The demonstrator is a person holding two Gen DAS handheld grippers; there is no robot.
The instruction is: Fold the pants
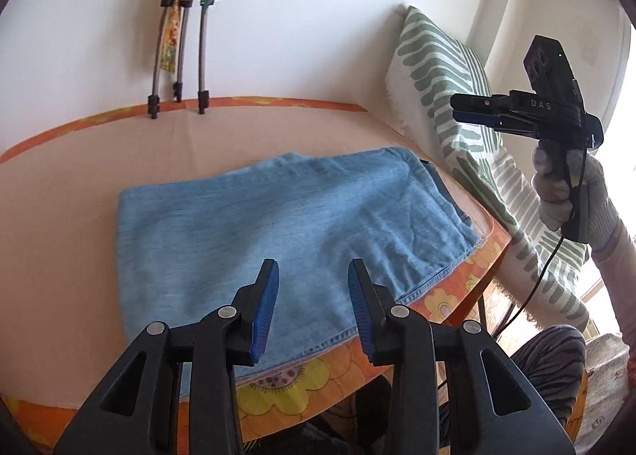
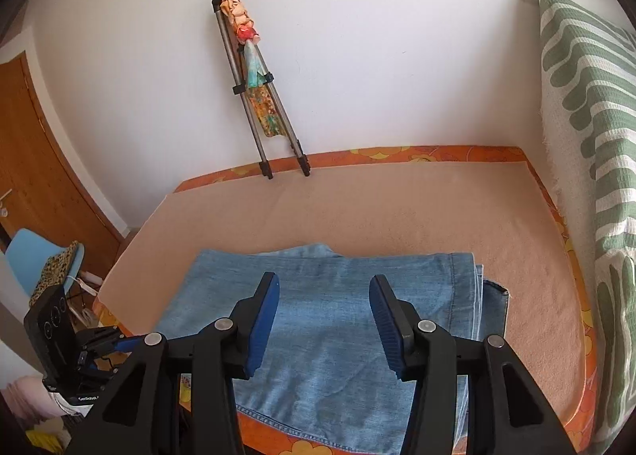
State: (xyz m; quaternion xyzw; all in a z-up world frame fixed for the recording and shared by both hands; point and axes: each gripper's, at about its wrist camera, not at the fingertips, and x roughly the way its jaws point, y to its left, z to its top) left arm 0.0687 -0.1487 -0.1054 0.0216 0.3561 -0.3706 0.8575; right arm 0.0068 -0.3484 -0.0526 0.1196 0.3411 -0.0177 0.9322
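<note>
On the peach-covered table, the jeans lie folded into a compact rectangle near the front edge, layered edges stacked on the right side. Left gripper hovers above them, jaws spread, holding nothing; right gripper likewise released and clear of the denim. Fold looks near done. Risk: front hem overhangs the floral border, so a snagged layer could drag the stack off or splay it
</note>
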